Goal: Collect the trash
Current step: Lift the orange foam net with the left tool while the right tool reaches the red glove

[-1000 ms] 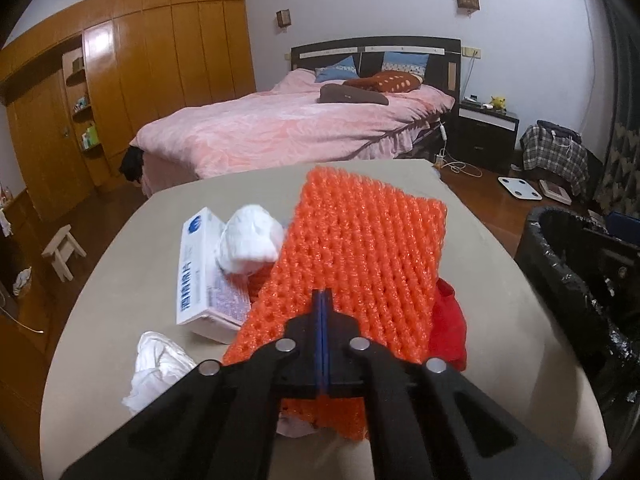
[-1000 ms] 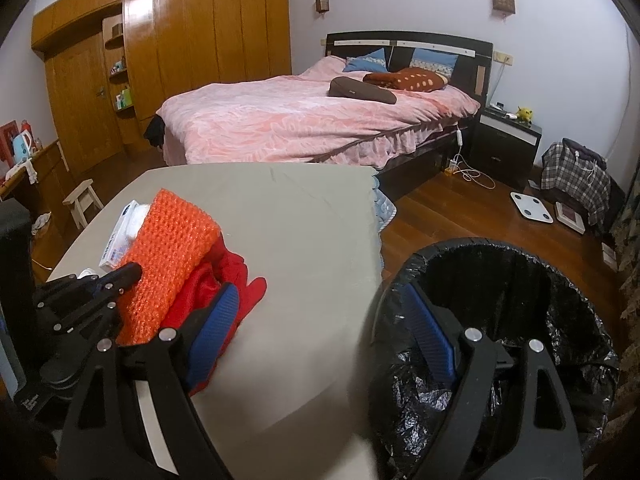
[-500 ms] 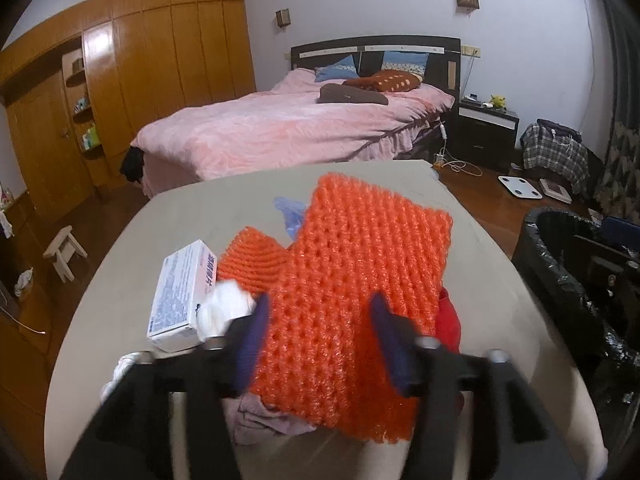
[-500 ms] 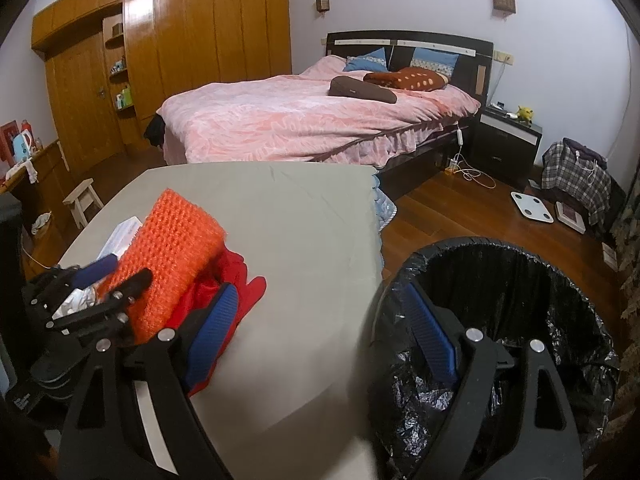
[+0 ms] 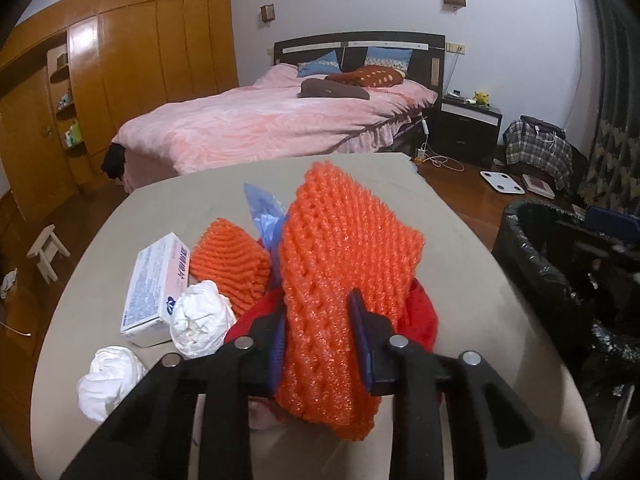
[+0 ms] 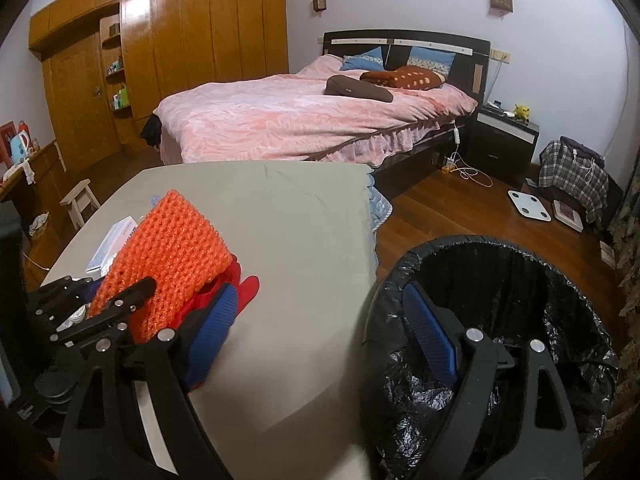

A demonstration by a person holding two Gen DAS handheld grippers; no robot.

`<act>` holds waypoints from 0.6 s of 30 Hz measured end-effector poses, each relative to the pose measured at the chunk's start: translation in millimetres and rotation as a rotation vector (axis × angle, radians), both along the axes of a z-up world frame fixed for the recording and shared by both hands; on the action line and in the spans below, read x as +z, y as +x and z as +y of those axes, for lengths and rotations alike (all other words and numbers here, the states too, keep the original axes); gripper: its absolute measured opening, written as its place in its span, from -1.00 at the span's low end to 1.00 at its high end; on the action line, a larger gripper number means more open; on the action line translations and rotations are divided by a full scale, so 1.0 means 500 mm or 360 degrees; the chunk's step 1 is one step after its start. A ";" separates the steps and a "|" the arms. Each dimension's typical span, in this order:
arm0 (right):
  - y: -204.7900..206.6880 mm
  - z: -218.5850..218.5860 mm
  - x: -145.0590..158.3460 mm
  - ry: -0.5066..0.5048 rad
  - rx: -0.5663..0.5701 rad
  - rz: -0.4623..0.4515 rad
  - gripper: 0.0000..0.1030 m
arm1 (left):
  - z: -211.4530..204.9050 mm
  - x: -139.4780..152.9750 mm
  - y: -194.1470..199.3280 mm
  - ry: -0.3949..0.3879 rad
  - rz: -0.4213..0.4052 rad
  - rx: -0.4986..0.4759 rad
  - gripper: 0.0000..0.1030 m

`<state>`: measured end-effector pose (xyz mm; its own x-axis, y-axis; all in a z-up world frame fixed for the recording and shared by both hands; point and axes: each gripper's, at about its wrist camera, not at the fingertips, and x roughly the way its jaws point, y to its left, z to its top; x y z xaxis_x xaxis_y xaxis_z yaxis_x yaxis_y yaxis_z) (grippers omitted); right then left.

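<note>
Over table (image 5: 460,240), downward-tilted left gripper (image 5: 320,344) around orange foam net (image 5: 344,264)

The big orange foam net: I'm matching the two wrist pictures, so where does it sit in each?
Left wrist view: the big orange foam net fills the centre, squeezed between the pads of the left gripper, whose jaws have just been closing.
Right wrist view: it is at the left, on the table.
Shared landmark: the black-lined trash bin.
</note>
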<state>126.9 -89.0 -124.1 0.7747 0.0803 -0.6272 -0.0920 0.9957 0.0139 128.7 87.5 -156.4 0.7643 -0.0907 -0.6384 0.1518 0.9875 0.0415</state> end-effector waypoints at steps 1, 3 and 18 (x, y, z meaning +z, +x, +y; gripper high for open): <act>0.001 -0.002 0.000 -0.0004 0.0001 -0.0002 0.61 | 0.001 0.005 -0.002 -0.0009 -0.0005 0.0004 -0.37; 0.000 -0.002 0.000 -0.0004 0.0002 -0.0005 0.62 | 0.009 0.016 -0.008 -0.0029 -0.0023 0.0015 -0.23; -0.002 0.024 0.004 0.0018 0.0044 -0.0023 0.66 | 0.071 0.073 -0.048 -0.0186 -0.0120 0.0071 -0.52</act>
<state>126.1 -77.2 -122.0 0.7810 0.1085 -0.6150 -0.1194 0.9926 0.0235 105.0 123.2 -119.7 0.8148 -0.1263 -0.5658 0.1087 0.9920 -0.0648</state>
